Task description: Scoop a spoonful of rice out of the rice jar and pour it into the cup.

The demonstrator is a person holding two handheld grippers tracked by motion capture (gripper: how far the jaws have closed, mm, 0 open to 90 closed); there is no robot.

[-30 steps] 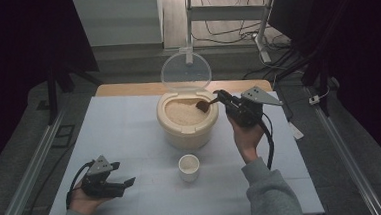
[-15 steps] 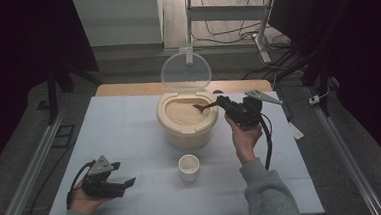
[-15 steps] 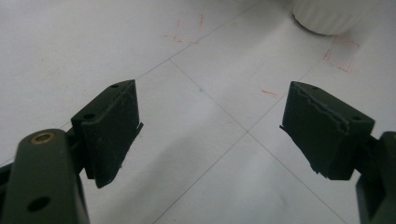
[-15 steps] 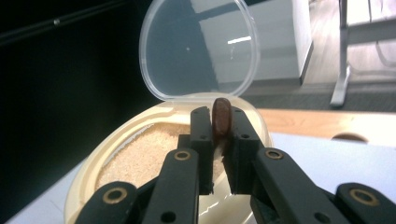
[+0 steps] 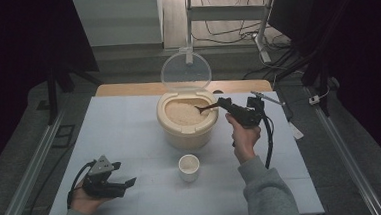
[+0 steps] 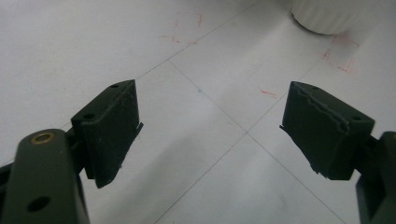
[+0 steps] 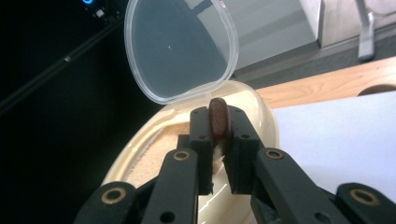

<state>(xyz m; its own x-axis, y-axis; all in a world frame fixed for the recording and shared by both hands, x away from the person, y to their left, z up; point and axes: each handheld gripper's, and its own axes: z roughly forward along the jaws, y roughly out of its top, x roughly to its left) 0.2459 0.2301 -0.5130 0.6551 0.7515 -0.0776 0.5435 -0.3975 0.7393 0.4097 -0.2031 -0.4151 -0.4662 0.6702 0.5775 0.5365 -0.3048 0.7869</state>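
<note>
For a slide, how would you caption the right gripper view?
Tongs shut on a brown spoon handle, above a cream rice bucket with its clear lid open.

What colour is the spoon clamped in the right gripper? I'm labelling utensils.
Dark brown. The spoon shows best in the right gripper view, held between the right gripper jaws.

You are working in a lab-style recording bay, not a home kitchen. The white table sits inside dark curtained walls, with metal rails running along the floor at nine and three o'clock. At twelve o'clock, loose cables trail under a metal desk frame on bare flooring.
</note>
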